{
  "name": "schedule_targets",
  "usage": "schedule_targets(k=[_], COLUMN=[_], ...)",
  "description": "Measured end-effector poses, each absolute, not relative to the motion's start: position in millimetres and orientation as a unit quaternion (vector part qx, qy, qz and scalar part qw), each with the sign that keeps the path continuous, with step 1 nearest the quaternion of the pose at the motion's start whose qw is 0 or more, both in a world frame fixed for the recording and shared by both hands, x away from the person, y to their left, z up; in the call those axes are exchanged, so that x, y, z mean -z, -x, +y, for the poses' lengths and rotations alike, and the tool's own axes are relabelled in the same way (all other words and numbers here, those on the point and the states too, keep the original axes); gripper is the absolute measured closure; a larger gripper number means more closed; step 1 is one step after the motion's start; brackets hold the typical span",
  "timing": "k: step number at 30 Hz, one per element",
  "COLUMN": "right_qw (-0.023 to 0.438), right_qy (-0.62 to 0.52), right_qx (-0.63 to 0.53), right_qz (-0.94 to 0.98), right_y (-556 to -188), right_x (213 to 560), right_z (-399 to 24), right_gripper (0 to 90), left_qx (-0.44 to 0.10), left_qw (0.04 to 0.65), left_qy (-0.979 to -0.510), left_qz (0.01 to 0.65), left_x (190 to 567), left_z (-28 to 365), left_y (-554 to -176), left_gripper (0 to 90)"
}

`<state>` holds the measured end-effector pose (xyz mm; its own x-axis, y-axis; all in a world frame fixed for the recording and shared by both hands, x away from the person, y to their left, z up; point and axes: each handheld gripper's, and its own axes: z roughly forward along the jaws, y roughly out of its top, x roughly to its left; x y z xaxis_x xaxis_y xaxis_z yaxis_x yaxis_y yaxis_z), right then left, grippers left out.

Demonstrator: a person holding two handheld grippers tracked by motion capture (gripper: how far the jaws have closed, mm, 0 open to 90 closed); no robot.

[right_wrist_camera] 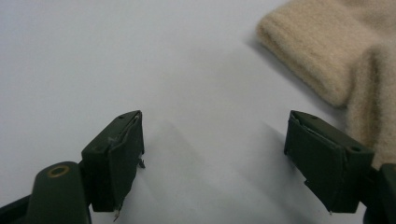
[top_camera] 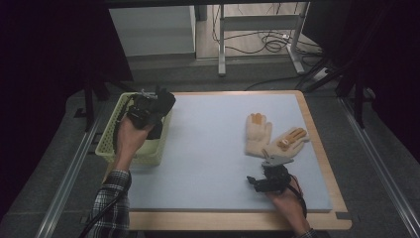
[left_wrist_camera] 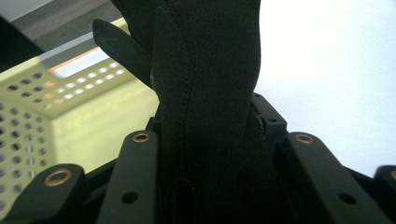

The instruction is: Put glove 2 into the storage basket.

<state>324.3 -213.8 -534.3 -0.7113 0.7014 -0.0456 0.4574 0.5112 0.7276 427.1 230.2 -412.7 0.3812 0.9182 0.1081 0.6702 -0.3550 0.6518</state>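
My left gripper is shut on a black glove and holds it up over the near right corner of a pale green perforated basket. Seen from the left gripper view, the black glove is pinched between the jaws, with the basket's wall behind it at the left. Two cream knitted gloves with orange patches lie side by side on the right of the pale blue mat. My right gripper rests on the mat just below them, open, with the cream glove's cuff ahead and to its right.
The pale blue mat covers a wooden table top. Beyond the table stand metal frame legs with loose cables on the floor. Metal rails run along both sides of the table.
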Motion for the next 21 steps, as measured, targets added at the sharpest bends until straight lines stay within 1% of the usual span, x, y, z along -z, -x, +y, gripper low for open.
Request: schedule_targets(k=[10, 16, 21], right_qw=[0.170, 0.170, 0.169], right_qy=[-0.340, -0.340, -0.340], right_qx=[-0.359, -0.360, -0.360], right_qz=[0.852, 0.852, 0.852], right_y=[-324, -324, -324], right_x=[534, 534, 534], right_z=[-214, -214, -214], right_gripper=[19.6, 19.6, 19.6], left_qx=[-0.234, -0.219, -0.200], left_qw=[0.214, 0.192, 0.189], left_qy=[-0.779, -0.778, -0.769], left_qz=[0.541, 0.556, 0.578], left_x=[437, 456, 473], left_z=[280, 299, 314], left_y=[-444, -454, -463], left_gripper=[60.7, 59.5, 59.1])
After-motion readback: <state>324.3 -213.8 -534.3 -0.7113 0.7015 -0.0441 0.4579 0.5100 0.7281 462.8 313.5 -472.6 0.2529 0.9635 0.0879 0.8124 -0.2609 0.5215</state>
